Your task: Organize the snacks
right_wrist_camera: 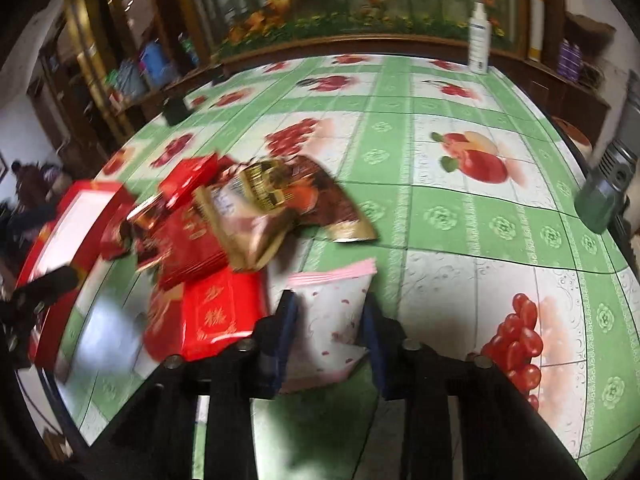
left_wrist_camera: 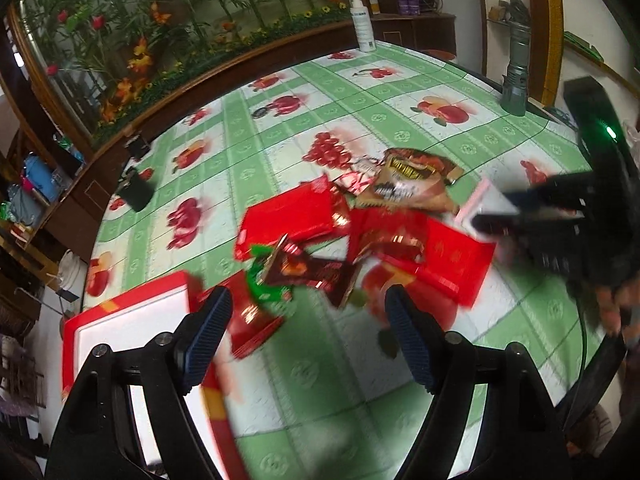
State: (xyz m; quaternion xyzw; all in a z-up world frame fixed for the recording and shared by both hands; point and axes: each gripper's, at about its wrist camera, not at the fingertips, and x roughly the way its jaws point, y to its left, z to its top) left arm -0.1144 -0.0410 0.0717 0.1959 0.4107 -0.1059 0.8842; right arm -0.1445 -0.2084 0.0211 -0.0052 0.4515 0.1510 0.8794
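Observation:
A pile of snack packets lies on the fruit-print tablecloth: red packets, a brown and gold bag and small dark wrappers. A red box with a white inside stands at the left. My left gripper is open and empty, just before the pile. My right gripper is shut on a white and pink snack packet and holds it beside a red packet. The brown and gold bag also shows in the right wrist view. The right gripper also shows in the left wrist view.
A white spray bottle stands at the table's far edge. A grey-green flashlight stands at the right edge. A small black object lies at the left. A wood-framed flower panel runs behind the table.

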